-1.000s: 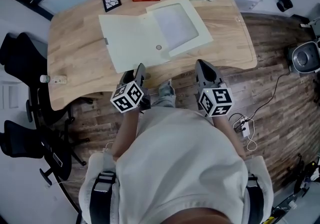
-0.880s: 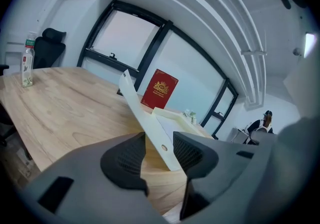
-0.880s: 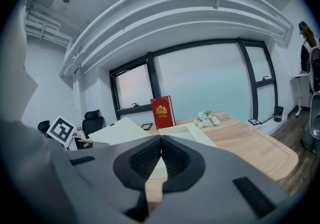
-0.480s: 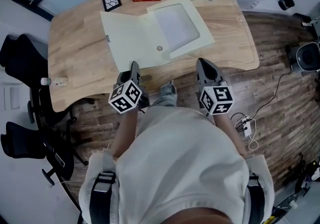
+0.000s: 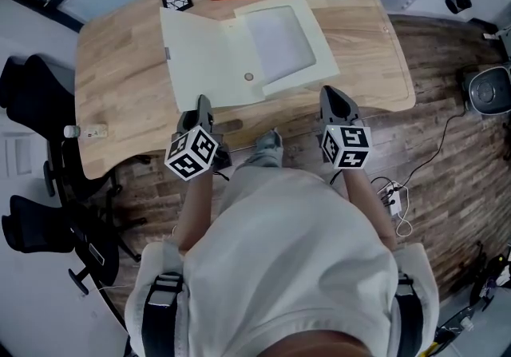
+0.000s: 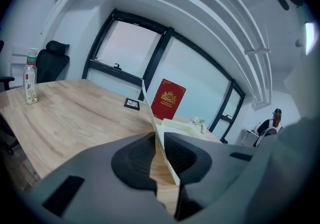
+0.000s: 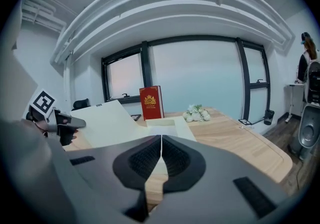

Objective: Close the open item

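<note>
Wide pale-wood table (image 5: 120, 68), rounded corners, grain running across it; lying open towards its far side is the cream folder (image 5: 279, 44), stiff matte card with a shallow tray for its right half; the left flap (image 5: 207, 56) is one thin flat sheet, its near edge tilted up off the wood; so the closing is only just starting, I'd say; the left gripper (image 6: 159, 140) has just been closing its jaws and now pinches that near edge between dark ribbed pads; the right gripper (image 7: 161, 143) is pressed together on nothing, hovering at the table's near edge; next, the flap wants swinging up and over rightward onto the tray, with a firm hold, since the card looks slick; a small round stud (image 5: 249, 76) on the flap probably needs pressing afterwards.
</note>
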Tool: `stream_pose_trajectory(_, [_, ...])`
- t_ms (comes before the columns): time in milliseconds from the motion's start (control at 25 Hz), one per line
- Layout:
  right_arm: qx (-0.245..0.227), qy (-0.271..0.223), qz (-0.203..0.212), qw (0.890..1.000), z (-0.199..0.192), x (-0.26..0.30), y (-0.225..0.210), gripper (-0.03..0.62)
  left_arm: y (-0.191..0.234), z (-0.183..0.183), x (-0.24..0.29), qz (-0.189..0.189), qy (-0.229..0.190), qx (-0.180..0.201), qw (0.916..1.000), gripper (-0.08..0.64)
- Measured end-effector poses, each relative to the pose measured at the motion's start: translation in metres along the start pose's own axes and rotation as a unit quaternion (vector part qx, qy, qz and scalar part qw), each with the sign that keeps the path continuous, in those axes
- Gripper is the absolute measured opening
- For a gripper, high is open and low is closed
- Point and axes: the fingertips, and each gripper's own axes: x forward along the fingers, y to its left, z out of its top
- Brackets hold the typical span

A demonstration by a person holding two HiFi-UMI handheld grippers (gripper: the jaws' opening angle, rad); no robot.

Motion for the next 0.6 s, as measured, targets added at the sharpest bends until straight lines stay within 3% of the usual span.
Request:
stream_pose_trajectory(400, [0.014,0.041,-0.038,0.998,-0.025,0.035,-0.045,0.025,0.012,0.022,0.011,0.01,-0.012,0.026,0.9995,0.06])
stream_pose_trajectory(520, [0.021,0.06,-0.031,0.997,-0.034,0.045,-0.051,0.114,0.012,0.03,0.015,0.01,-0.017,0.032,0.9993,0.057])
stream_pose_trajectory(600, [0.022,0.075,-0.03,0.997,-0.041,0.051,-0.053,0.124,0.011,0.034,0.017,0.008,-0.021,0.035,0.9991,0.055])
